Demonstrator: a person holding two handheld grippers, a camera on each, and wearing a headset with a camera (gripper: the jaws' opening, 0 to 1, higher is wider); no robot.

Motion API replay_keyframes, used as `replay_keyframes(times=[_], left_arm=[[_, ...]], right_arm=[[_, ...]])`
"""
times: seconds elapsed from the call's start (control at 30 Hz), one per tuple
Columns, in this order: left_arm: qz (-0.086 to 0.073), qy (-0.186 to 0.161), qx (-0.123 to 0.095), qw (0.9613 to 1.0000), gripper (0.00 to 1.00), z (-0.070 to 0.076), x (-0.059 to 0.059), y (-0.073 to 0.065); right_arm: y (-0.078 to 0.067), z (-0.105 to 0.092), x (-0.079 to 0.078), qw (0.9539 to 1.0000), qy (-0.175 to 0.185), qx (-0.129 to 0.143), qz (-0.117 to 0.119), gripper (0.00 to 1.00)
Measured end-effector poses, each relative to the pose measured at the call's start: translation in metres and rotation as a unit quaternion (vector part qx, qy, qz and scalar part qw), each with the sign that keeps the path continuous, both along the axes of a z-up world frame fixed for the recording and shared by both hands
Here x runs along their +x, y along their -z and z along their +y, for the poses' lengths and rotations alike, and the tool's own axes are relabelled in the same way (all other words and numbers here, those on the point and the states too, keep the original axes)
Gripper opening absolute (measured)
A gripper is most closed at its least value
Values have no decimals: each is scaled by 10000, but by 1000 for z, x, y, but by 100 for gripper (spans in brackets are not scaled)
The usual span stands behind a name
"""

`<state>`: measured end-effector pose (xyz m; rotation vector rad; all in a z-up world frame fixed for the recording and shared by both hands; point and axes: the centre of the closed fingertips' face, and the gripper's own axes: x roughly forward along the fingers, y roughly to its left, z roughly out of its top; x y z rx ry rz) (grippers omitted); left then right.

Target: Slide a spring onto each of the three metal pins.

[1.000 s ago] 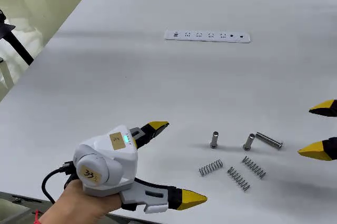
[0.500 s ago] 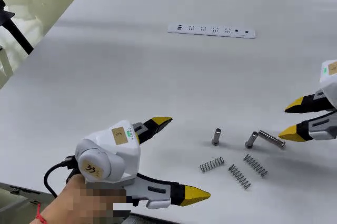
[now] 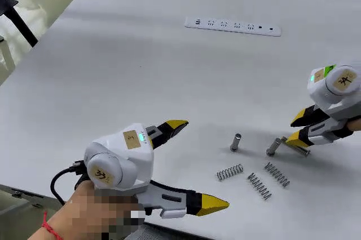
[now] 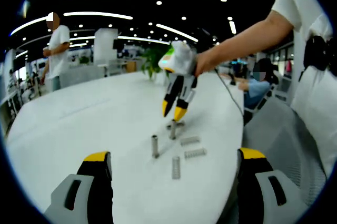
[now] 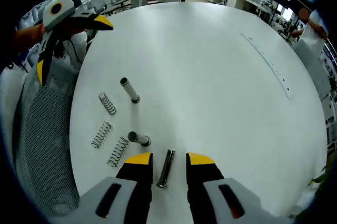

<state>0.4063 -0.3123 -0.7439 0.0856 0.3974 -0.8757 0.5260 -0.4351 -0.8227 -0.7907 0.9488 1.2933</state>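
The right gripper (image 3: pixel 292 130) hangs low over the lying pin (image 5: pixel 166 167) with its fingers a little apart and the pin between them. In the right gripper view a thin strip of white counter (image 3: pixel 169 71) shows on each side of the pin, so the fingers straddle it without pinching. In the head view the lower finger covers part of that pin, and whether the fingertips touch the counter cannot be told. Just beside it stands the second pin (image 3: pixel 273 146), leaning slightly, and further left the first pin (image 3: pixel 236 141), upright. In front of the pins, loose on the counter, lie the left spring (image 3: pixel 229 172), the middle spring (image 3: pixel 259 186) and the right spring (image 3: pixel 277 174). The left gripper (image 3: pixel 201 163) is held well apart from them, fingers spread wide around bare counter. The hand (image 3: pixel 84 217) holding it is cut off by the lower edge. Far back lies a power strip (image 3: pixel 232 26), its sockets too small to make out.
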Motion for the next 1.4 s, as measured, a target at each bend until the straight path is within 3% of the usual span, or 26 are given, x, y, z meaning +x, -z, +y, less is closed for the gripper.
replay_keyframes(times=[0.43,0.87,1.4], left_arm=[[27,-58,-68,10000,100,4,0,2],[58,-77,-117,9999,100,7,0,6],[59,-96,-156,9998,100,7,0,4]], right_arm=[[19,2,-5,9993,106,-337,156,18],[22,3,-10,9988,151,-415,212,14],[23,2,-8,9986,228,-476,71,9]])
